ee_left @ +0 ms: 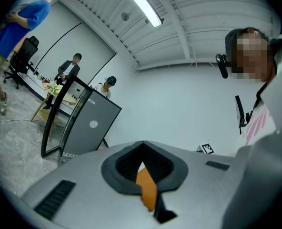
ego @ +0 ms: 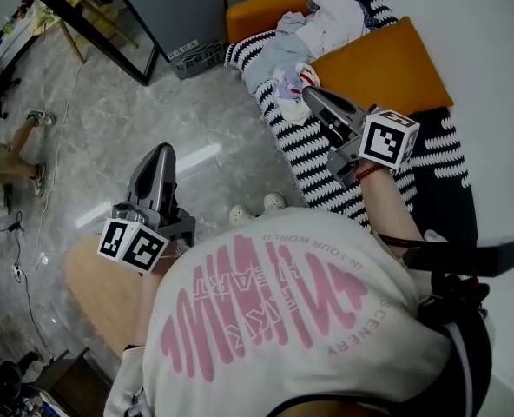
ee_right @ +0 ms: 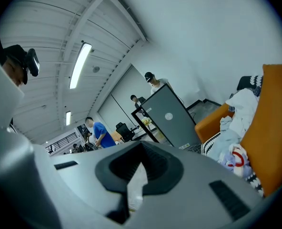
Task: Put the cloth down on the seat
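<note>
A heap of cloths (ego: 313, 33) lies at the far end of the sofa seat, on its black-and-white striped cover (ego: 313, 159): white pieces, a pale blue one (ego: 274, 59) and one with a red ring (ego: 302, 76). My right gripper (ego: 310, 95) hovers over the seat just short of the heap, jaws shut; in the right gripper view (ee_right: 140, 168) only a pale sliver shows in the slit, and the heap (ee_right: 236, 128) lies off to the right. My left gripper (ego: 162, 151) is shut and held over the floor, away from the sofa; its own view (ee_left: 143, 163) points at the wall and ceiling.
An orange back cushion (ego: 387, 63) lines the seat's right side. A grey cabinet (ego: 174, 7) and a small crate (ego: 196, 59) stand beyond the sofa's end. White shoes (ego: 257, 208) lie on the marble floor by the sofa. A person's legs (ego: 5, 159) show at far left.
</note>
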A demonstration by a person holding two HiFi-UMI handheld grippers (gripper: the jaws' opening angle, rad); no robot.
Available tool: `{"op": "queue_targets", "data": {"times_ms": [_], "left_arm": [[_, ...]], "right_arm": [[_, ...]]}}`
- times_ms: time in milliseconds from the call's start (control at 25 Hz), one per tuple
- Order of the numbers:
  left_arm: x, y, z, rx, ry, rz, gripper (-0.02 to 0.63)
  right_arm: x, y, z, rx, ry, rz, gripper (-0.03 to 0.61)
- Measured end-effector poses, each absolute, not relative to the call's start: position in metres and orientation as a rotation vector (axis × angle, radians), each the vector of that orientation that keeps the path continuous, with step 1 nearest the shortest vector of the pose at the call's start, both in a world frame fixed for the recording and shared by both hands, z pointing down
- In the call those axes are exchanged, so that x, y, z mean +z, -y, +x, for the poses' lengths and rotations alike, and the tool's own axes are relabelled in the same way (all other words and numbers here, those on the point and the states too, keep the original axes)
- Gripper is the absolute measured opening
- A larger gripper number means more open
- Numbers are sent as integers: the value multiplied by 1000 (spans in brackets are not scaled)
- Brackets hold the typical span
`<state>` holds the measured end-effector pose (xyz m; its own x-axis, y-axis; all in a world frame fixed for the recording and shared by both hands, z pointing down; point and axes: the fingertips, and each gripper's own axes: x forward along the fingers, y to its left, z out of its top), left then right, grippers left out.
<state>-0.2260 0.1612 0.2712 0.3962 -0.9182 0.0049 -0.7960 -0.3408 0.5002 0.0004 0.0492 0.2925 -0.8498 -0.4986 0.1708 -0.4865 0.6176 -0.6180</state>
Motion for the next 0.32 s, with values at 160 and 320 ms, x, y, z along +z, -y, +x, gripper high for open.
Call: {"op": "queue_targets", "data": {"times_ms": [160, 320], "left_arm": [[270, -163, -219, -381, 1486, 2230, 9], [264, -154, -228, -383, 1467, 2208, 9]], "right_arm": [[291, -45, 11, -1063, -2797, -857, 12], [285, -36, 10, -1082, -2792, -906, 12]]}}
